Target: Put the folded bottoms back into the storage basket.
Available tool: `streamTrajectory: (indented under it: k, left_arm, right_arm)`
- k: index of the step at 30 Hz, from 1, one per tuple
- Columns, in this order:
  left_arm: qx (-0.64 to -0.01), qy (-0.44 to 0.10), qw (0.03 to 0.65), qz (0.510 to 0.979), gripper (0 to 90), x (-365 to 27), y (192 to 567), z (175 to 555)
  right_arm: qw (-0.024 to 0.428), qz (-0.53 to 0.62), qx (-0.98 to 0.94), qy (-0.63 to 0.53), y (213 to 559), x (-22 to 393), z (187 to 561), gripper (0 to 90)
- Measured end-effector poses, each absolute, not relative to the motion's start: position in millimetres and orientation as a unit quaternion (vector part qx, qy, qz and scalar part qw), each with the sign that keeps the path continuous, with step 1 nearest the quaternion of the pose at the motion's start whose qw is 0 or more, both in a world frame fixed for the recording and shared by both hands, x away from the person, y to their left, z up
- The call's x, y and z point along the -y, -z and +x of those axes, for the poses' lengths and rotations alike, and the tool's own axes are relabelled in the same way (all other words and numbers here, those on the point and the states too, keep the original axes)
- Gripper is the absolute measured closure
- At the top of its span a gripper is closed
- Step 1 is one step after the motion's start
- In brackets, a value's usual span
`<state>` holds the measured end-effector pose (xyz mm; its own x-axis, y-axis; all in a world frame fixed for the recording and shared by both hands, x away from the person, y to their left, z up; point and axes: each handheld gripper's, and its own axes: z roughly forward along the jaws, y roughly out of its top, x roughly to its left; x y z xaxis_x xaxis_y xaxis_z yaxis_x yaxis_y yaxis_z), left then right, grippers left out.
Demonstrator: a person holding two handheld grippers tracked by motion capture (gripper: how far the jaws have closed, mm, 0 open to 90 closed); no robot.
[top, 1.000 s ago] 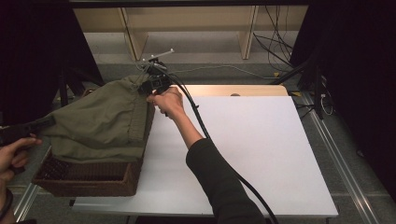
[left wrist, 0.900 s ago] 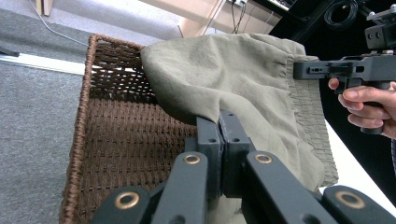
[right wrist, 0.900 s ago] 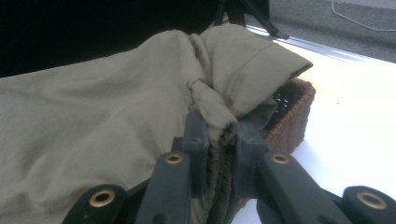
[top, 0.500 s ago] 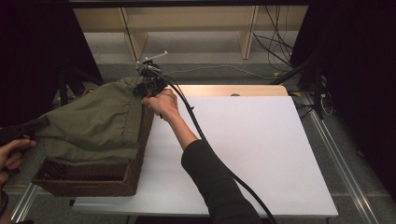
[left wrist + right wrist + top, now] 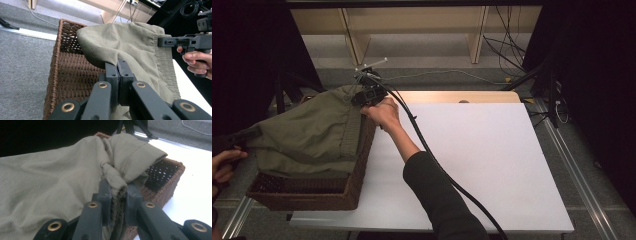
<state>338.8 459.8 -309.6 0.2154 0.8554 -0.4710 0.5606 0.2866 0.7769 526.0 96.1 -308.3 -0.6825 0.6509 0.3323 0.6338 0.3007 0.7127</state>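
Now both grippers, left point(image 5: 117, 75) and right point(image 5: 117, 195), clamp the olive garment point(image 5: 312, 135) stretched above the wicker basket point(image 5: 312, 197); next, carrying it right onto the white table point(image 5: 492, 160) seems due.

A white tabletop point(image 5: 482, 160) takes up the middle, with a strip of pale wood point(image 5: 462, 96) along its far edge. Beyond it stands a light wooden shelf unit point(image 5: 412, 25) on grey carpet point(image 5: 437, 70). Loose cables point(image 5: 512, 55) trail at the far right, perhaps down to a plug strip.
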Motion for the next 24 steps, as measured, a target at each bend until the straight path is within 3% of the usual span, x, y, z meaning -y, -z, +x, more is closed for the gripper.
streamTrajectory:
  k: [24]
  left_arm:
    - [-0.630, -0.158, 0.497, 0.575, 88.5, -461.0, 312.4, 341.1]
  right_arm:
    - [0.006, 0.393, -0.810, -0.435, 317.0, -107.8, 521.5, 78.9]
